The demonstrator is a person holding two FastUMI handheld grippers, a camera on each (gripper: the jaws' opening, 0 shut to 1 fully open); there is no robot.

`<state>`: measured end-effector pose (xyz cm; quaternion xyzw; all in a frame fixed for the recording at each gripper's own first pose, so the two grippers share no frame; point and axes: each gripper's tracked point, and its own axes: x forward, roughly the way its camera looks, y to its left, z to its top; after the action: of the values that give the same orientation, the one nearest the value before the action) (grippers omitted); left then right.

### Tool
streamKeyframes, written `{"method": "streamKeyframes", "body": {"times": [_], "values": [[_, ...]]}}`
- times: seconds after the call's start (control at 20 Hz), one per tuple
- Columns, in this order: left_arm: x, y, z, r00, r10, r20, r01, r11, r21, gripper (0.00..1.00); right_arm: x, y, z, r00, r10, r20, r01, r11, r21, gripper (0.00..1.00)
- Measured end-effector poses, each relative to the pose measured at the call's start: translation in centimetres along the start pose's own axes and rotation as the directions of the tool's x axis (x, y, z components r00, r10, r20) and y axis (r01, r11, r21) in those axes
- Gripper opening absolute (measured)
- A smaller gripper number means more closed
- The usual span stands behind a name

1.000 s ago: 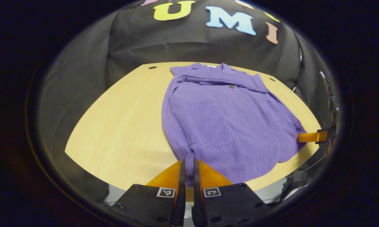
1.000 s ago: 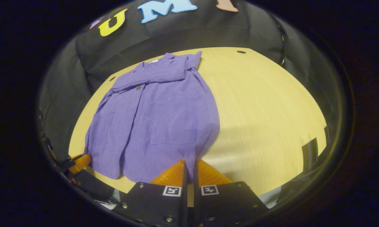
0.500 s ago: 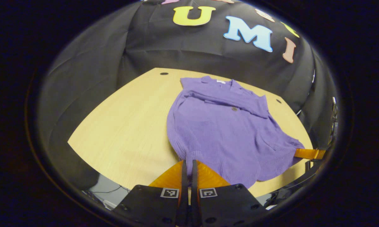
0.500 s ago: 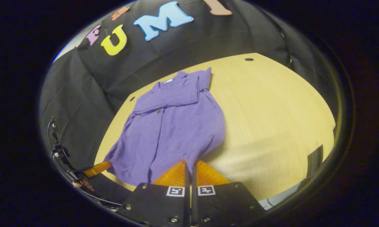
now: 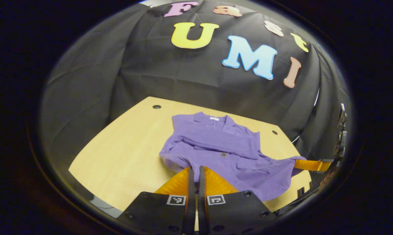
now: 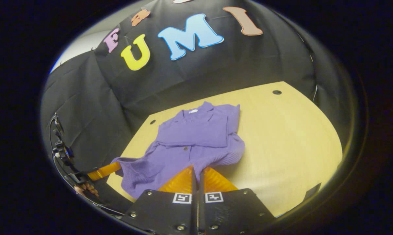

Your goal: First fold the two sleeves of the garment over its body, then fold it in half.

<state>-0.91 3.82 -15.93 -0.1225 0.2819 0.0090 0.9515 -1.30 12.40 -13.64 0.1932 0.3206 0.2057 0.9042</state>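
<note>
I am pinching the hem corners of the purple garment [image 5: 222, 153], one in my left gripper [image 5: 195, 169] and one in my right gripper [image 6: 198, 169], collar at twelve o'clock on the table [image 5: 124, 153]. If I am lifting unevenly, the folded sleeves may be slipping open.

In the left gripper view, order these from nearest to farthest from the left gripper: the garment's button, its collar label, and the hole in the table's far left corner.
From the left gripper, pinching the hem of the garment:
1. Button, just ahead, slightly to its right.
2. Collar label, farther back at the neckline.
3. Hole in the table, beyond the collar, far left.
</note>
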Motion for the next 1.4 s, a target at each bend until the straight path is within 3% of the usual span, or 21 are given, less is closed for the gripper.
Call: {"method": "streamKeyframes", "body": {"times": [0.35,0.55,1.0,1.4], "values": [[7.8,0.7,8.4,0.987,-0.160,0.031,0.160,0.987,-0.027,0.09,4.3,0.5,7.4,0.990,-0.117,0.076,0.117,0.993,0.014,0.01],[12.2,1.5,12.5,0.977,-0.208,0.042,0.209,0.978,-0.021,0.10,7.9,0.8,10.8,0.984,-0.159,0.080,0.158,0.987,0.018,0.01],[23.5,1.8,18.0,0.982,-0.181,0.050,0.182,0.983,-0.001,0.09,17.4,-0.7,16.9,0.986,-0.152,0.071,0.156,0.986,-0.053,0.01],[34.1,-1.0,18.0,0.989,-0.146,0.016,0.144,0.983,0.113,0.09,25.3,-5.6,18.0,0.984,-0.177,0.022,0.176,0.984,0.036,0.01]]}}
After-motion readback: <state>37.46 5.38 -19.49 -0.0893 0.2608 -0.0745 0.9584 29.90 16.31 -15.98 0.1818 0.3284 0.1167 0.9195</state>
